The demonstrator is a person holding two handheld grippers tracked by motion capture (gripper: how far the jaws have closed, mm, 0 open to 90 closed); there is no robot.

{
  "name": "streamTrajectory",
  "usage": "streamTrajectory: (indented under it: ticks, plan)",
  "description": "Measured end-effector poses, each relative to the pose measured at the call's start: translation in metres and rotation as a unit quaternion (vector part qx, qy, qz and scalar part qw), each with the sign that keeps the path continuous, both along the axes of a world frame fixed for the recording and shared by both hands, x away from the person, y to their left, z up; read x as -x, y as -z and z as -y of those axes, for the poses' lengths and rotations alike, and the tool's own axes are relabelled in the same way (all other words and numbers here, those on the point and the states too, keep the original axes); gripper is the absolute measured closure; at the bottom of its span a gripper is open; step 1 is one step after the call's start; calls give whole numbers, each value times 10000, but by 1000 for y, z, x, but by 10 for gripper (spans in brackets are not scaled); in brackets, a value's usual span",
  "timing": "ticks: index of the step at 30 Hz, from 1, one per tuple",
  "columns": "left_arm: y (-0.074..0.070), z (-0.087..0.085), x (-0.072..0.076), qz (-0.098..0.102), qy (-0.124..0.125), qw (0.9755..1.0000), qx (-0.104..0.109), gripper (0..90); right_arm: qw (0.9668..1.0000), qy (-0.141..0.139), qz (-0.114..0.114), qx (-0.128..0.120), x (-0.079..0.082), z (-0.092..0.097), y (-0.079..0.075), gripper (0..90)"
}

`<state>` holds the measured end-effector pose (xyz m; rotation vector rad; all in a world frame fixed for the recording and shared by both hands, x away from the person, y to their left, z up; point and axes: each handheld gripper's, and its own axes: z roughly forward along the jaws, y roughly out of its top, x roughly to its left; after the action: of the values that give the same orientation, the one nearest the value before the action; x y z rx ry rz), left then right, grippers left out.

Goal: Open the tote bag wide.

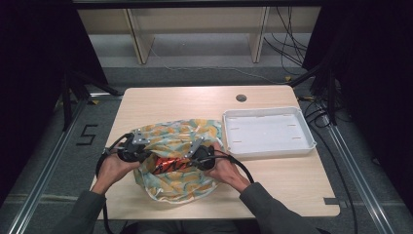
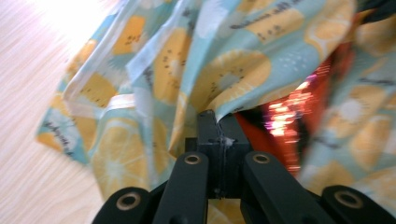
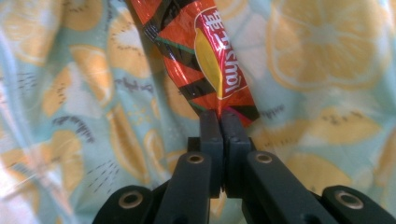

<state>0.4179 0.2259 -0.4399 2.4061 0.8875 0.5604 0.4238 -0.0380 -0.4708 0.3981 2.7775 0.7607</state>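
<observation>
Jaws: left gripper (image 2: 218,122) clamped on fruit-print bag (image 1: 181,141) rim; right gripper (image 3: 223,116) pinching red snack packet (image 3: 205,60) at bag mouth, on counter (image 1: 272,180). Handling: hold rim taut, feed packet straight inside.

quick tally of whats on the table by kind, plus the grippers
fruit-print bag: 1
red snack packet: 1
white tray: 1
grippers: 2, the left gripper and the right gripper
total: 5
</observation>
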Motion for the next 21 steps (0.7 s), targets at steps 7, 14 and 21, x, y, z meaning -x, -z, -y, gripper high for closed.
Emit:
streamTrajectory:
  ticks: [7, 14, 21]
  plan:
    - [12, -5, -6, 59, -49, 10000, -61, 889, 9994, -194, -218, -195, 11, 20, -19, 900]
    - [16, -2, -3, 116, -31, 9998, -132, 840, 9983, -180, -431, -353, 17, 35, -26, 900]
    - [12, 4, 8, 43, 78, 10000, 10, 581, 9974, -151, -479, -510, 18, 39, -31, 900]
